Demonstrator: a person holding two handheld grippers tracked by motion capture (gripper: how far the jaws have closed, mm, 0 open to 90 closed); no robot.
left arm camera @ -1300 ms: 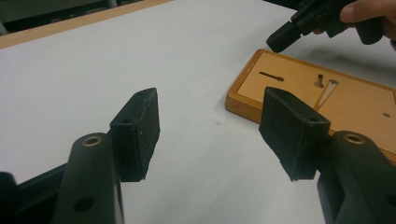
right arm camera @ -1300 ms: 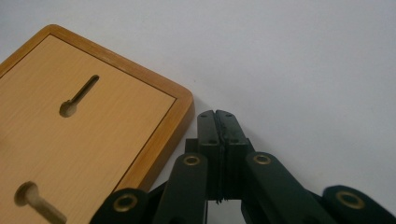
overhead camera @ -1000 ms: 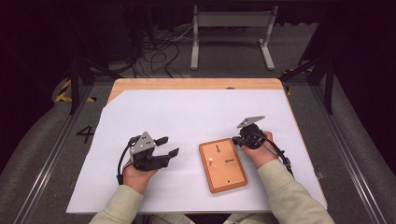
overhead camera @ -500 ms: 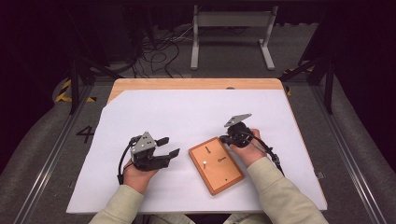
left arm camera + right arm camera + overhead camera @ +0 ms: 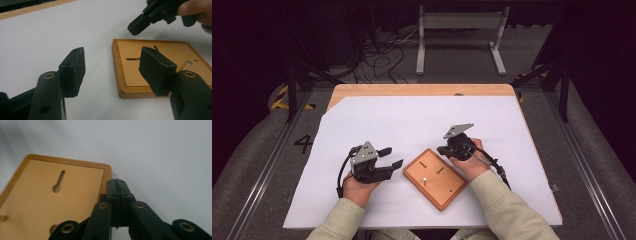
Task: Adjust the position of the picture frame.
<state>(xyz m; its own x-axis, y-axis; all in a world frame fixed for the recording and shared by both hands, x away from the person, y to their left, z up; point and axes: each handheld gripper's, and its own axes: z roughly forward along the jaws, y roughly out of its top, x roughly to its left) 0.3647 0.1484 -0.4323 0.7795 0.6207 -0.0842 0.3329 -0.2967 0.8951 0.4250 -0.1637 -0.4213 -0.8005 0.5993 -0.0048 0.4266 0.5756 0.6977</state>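
Pressed together with nothing between them, the jaws of the right gripper [image 5: 443,149] are seen at the far corner of the wooden board [image 5: 435,178], just beside its raised rim. The board is laid askew on the white sheet [image 5: 412,120], between both hands. Wide apart and empty, the left gripper [image 5: 393,157] is held just left of it. Bare sheet is left beyond. The board's near end is cut off in the right gripper view.
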